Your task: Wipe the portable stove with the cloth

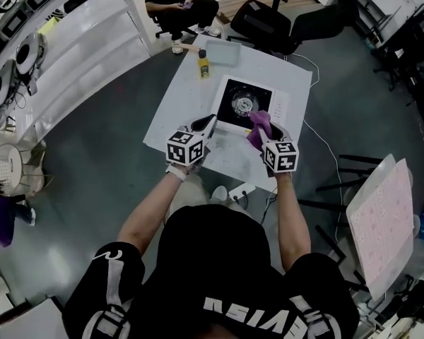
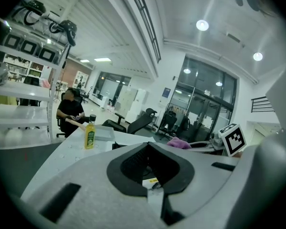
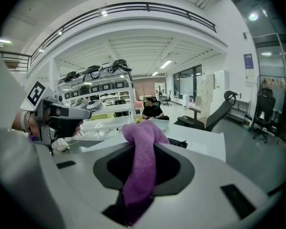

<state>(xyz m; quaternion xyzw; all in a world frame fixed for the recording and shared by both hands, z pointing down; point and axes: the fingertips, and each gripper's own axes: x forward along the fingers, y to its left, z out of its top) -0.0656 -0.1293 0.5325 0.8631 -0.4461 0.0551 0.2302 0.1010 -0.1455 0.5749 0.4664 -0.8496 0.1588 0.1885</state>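
The portable stove (image 1: 242,104), with a black top and a silver burner, sits on the white table (image 1: 177,111). A purple cloth (image 1: 259,124) hangs over the stove's near right corner, and my right gripper (image 1: 266,134) is shut on it. In the right gripper view the cloth (image 3: 140,166) runs up between the jaws and folds over the right gripper's (image 3: 144,130) tips. My left gripper (image 1: 210,123) hovers at the stove's near left edge, its jaws together and holding nothing. In the left gripper view my left gripper (image 2: 149,146) has nothing in it, and the cloth (image 2: 179,143) shows to the right.
A yellow bottle (image 1: 203,64) and a shallow tray (image 1: 219,50) stand at the table's far end. A seated person (image 1: 177,2) and office chairs (image 1: 268,23) are beyond it. Shelving (image 1: 28,48) lines the left. A power strip (image 1: 240,189) lies on the floor below the table's near edge.
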